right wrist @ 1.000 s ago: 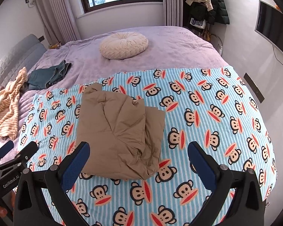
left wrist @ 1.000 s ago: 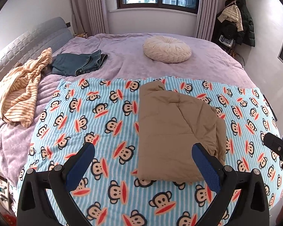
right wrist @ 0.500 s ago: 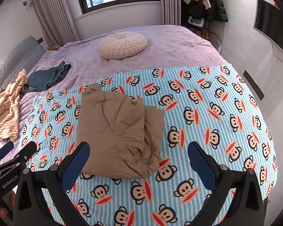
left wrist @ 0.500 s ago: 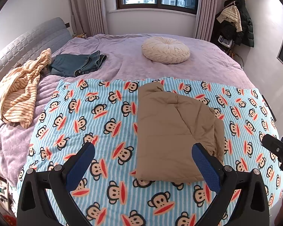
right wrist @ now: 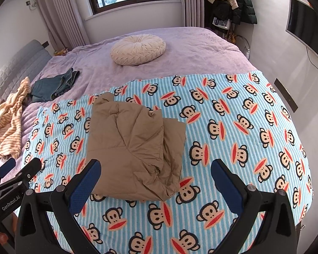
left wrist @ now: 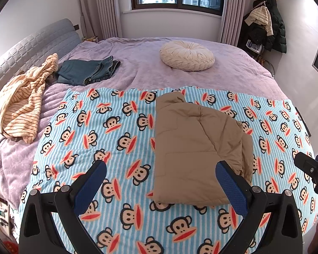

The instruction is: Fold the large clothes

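Left gripper (left wrist: 160, 181): fingers spread wide, nothing between the blue pads, held above the near edge of the bed. Right gripper (right wrist: 155, 178): likewise spread wide, gripping nothing, also clear of the fabric.

Tan padded jacket (left wrist: 198, 150), folded into a rough rectangle, lies flat on the monkey-print blanket (left wrist: 116, 139). In the left wrist view it sits centre to 3 o'clock, its near right corner behind the left gripper's right pad. In the right wrist view the jacket (right wrist: 133, 146) sits at about 10 o'clock from centre, near left corner behind the left pad; the right-hand edge shows loose, bunched layers, not squared off. A rolled bulge, collar or hood (cannot tell which), sticks out at the far left corner.

The blanket, blue-and-white striped, covers the near half of the bed; beyond it, purple bedspread (left wrist: 142, 63).

Other items, all well apart from the jacket:
- Round cream cushion (left wrist: 187, 56) on the bedspread, 12 to 1 o'clock in the left view.
- Folded jeans (left wrist: 89, 73) at 10 o'clock, just beside a crumpled cream striped garment (left wrist: 23, 101) that lies against the grey padded headboard (left wrist: 29, 48).
- Coats on a rack (left wrist: 265, 27) in the far corner at 2 o'clock.
- Wall-mounted screen (right wrist: 303, 25) at 2 o'clock in the right view.

Each gripper's tip shows at the edge of the other's view.
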`<move>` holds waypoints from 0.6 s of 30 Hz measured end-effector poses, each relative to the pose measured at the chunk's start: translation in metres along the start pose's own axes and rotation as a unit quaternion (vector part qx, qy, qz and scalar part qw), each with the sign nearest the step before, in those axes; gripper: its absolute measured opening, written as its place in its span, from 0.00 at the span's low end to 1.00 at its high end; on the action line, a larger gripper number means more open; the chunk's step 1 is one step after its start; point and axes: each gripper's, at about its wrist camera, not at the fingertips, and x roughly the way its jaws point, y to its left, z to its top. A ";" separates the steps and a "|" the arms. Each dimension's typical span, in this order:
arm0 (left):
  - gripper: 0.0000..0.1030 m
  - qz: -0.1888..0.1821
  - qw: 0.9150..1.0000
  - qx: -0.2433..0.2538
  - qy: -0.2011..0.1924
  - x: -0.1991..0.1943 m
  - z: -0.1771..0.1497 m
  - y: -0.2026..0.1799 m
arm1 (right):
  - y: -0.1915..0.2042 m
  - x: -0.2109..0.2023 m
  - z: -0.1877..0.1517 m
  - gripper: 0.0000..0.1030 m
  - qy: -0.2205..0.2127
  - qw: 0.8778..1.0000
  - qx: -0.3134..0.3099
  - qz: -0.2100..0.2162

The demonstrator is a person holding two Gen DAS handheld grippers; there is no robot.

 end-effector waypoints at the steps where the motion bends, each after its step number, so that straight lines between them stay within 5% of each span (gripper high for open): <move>1: 1.00 0.000 1.000 0.000 0.000 0.000 0.000 0.000 | 0.000 0.000 0.000 1.00 0.000 1.000 0.000 0.000; 18: 1.00 0.000 1.000 -0.001 0.001 0.001 0.000 0.000 | 0.001 0.000 0.000 1.00 0.001 1.000 0.001 0.000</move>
